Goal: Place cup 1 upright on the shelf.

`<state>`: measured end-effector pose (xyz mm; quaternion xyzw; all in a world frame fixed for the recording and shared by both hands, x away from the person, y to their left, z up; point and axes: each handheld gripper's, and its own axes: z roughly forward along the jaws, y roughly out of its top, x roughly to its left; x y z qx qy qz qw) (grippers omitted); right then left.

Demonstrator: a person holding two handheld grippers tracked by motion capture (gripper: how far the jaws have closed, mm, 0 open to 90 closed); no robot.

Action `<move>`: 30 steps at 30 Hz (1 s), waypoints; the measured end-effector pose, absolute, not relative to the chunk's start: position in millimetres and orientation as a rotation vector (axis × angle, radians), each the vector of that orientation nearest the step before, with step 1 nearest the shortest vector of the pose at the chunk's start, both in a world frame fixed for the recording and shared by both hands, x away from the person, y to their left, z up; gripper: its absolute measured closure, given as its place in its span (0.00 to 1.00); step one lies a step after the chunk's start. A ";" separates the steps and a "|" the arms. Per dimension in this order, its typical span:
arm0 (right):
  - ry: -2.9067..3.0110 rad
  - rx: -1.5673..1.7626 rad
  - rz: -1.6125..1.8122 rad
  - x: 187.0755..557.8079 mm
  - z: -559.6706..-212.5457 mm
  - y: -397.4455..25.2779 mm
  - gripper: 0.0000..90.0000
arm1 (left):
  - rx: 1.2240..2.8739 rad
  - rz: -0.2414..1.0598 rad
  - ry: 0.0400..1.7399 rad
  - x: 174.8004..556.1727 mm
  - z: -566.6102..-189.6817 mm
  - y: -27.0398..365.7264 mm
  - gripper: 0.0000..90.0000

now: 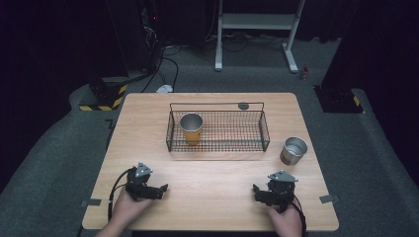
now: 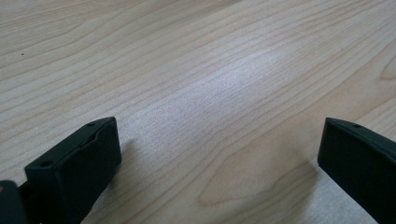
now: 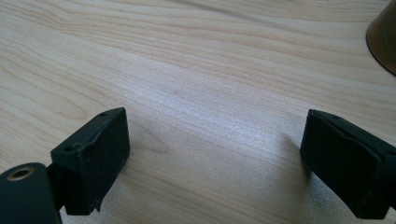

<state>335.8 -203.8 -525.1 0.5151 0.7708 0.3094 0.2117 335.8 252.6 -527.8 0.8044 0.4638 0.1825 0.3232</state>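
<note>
Wire basket [image 1: 218, 144] at table [image 1: 212, 195] centre. Orange cup [image 1: 191, 128] upright inside basket, left end. Steel cup [image 1: 293, 150] upright just right of basket. Left gripper [image 1: 159, 190] near of basket, leftward; right gripper [image 1: 257, 190] near of basket, rightward; both low over bare wood.

Both of the person's hands come in from the near edge in the high view, each wrapped around a gripper from behind. The left hand [image 1: 127, 207] holds the left gripper [image 1: 164, 188] low, its black jaws turned toward the right and slightly forward. The right hand [image 1: 284, 219] holds the right gripper [image 1: 255, 190] at much the same height, its jaws turned toward the left, so the two point inward at each other while staying well apart. A grey three-cornered plate sits on top of each. In the left gripper view and the right gripper view alike, the two jaws stand wide apart with nothing between them
</note>
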 end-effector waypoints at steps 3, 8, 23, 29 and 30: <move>2.140 1.431 0.859 335.7 -525.1 -203.8 0.09 | 2.097 0.511 1.222 331.7 -529.4 250.8 0.00; 2.150 1.418 0.862 335.9 -525.1 -204.8 0.09 | 2.079 0.520 1.227 328.1 -530.6 249.9 0.01; 2.159 1.391 0.895 332.8 -520.7 -205.3 0.10 | 2.074 0.523 1.229 327.2 -530.8 250.0 0.01; 2.115 1.381 0.920 328.2 -514.9 -211.0 0.10 | 2.076 0.521 1.229 327.2 -530.7 250.2 0.01; 2.109 1.382 0.924 327.6 -514.4 -212.5 0.10 | 2.076 0.521 1.229 327.2 -530.7 250.2 0.01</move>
